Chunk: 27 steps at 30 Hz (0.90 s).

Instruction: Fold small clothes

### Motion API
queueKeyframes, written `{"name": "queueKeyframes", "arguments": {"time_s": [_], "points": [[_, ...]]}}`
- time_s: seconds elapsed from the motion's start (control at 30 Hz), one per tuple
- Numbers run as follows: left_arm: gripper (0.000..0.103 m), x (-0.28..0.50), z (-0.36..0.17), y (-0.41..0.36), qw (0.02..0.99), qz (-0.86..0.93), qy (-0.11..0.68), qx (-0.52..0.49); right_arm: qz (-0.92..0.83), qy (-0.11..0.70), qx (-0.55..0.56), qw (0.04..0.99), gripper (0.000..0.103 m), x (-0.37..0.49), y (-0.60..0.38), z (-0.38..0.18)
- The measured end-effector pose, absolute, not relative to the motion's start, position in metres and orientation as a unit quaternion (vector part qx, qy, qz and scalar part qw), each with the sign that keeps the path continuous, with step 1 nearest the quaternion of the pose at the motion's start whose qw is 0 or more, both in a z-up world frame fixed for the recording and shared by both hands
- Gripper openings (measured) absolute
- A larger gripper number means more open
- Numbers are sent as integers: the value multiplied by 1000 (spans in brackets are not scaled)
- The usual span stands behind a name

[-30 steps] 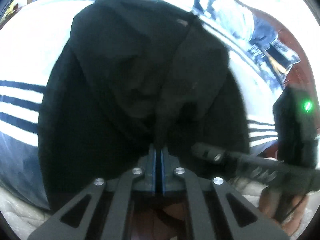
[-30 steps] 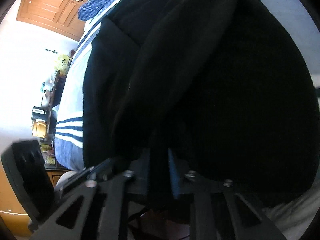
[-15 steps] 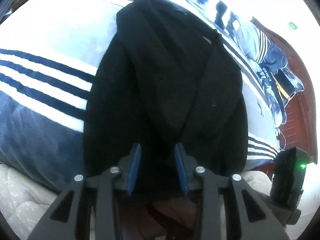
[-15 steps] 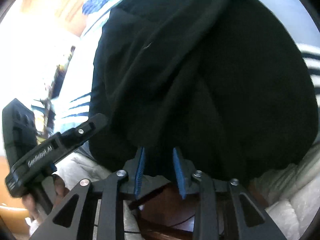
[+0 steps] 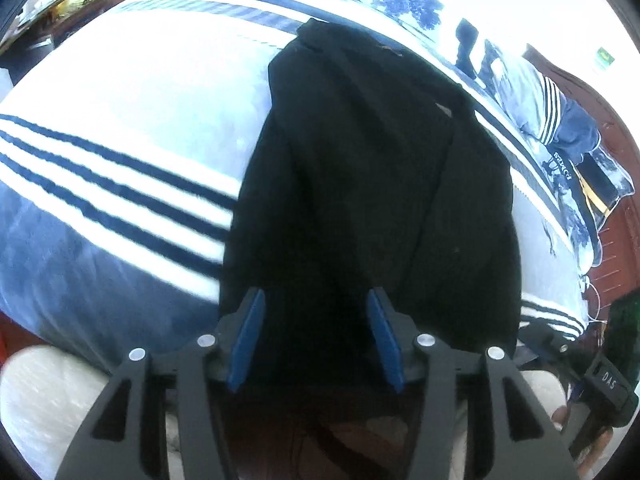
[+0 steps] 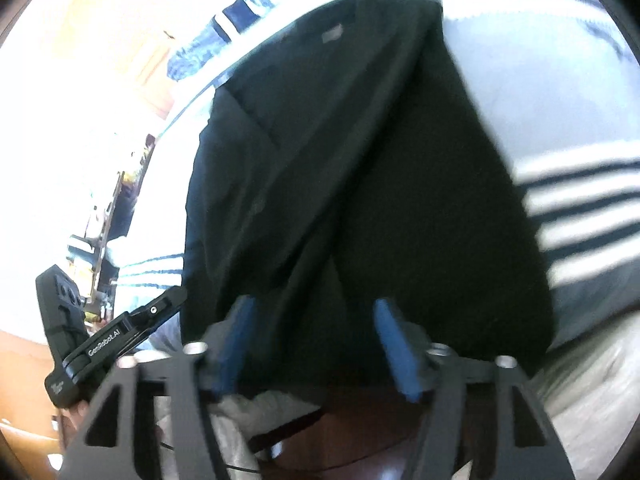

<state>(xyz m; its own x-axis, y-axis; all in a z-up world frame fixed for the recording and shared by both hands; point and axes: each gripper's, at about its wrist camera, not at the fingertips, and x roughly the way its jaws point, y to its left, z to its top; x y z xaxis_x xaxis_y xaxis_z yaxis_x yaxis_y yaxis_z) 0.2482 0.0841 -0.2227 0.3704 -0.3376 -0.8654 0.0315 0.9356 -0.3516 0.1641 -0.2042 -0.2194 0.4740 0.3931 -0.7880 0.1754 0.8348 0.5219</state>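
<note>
With the jaws of our left gripper (image 5: 314, 334) and right gripper (image 6: 314, 344) both opening and gripping nothing, the black garment (image 5: 372, 184) lies folded lengthwise on the striped bed (image 5: 120, 152), where its near hem overhanging the edge could slide and loosen the fold.

Two close, downward wrist views, shared black garment (image 5: 372, 184).

A bed (image 5: 120, 92) in a navy-striped white cover is filling the view. A wooden headboard (image 5: 612, 240) is standing at right. Strong daylight is washing out the room.
</note>
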Motion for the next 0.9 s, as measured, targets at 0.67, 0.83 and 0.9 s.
{"name": "queueKeyframes", "arguments": {"time_s": [0.67, 0.83, 0.9], "points": [[68, 541, -194, 53, 828, -66, 551, -86, 104, 469, 268, 835, 81, 397, -366, -172], [68, 620, -226, 43, 814, -45, 571, -91, 101, 500, 256, 821, 76, 482, -391, -202], [68, 647, -242, 39, 807, -34, 583, -92, 100, 511, 257, 814, 76, 509, -397, -212]]}}
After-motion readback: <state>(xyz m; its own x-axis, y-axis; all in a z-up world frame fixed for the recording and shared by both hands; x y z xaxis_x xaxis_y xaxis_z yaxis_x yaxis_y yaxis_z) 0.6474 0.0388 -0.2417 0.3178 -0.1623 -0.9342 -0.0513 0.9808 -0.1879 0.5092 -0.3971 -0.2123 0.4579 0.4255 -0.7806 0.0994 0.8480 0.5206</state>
